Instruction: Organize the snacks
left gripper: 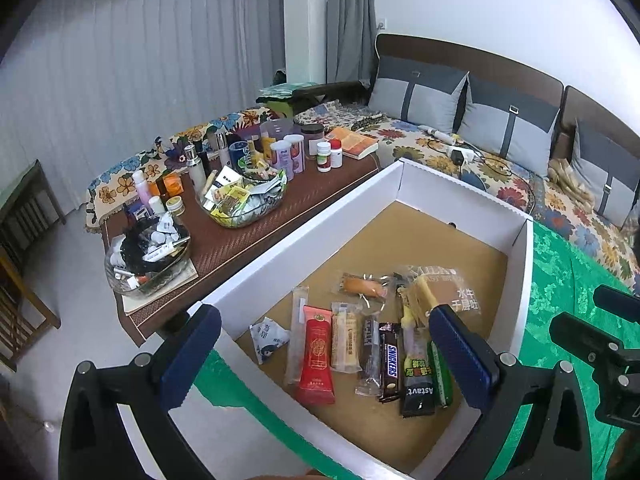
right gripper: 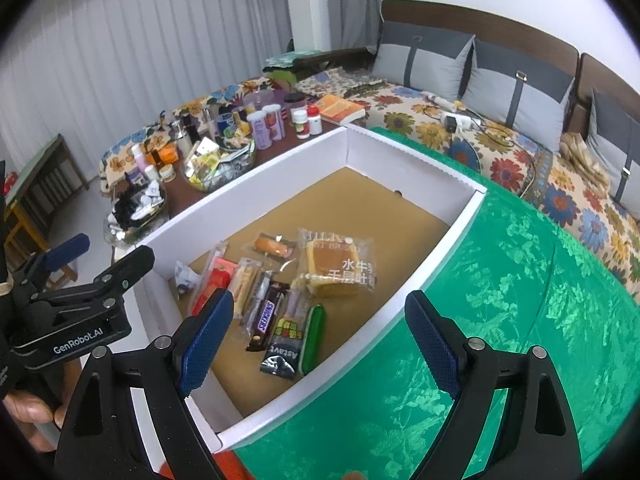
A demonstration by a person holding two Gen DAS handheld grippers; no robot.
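Observation:
A white cardboard box (left gripper: 320,216) (right gripper: 440,240) with a brown floor holds several snacks laid side by side: a red packet (left gripper: 318,354), a Snickers bar (left gripper: 390,360) (right gripper: 267,316), a black Astavt pack (left gripper: 418,390) (right gripper: 286,350), a green stick (right gripper: 314,330), a small sausage pack (left gripper: 362,286) and a bagged toast bread (left gripper: 440,288) (right gripper: 340,270). My left gripper (left gripper: 324,356) hovers over the row, open wide, nothing between its blue pads. My right gripper (right gripper: 318,342) stands open above the box's near right wall, empty. The left gripper's body (right gripper: 80,312) shows at the left of the right wrist view.
The box rests on a green patterned cloth (right gripper: 500,320). Behind it a brown low table (left gripper: 240,236) carries glass bowls of sachets, bottles, jars and a book (left gripper: 354,142). A floral-covered sofa (left gripper: 520,168) with grey cushions runs along the back right.

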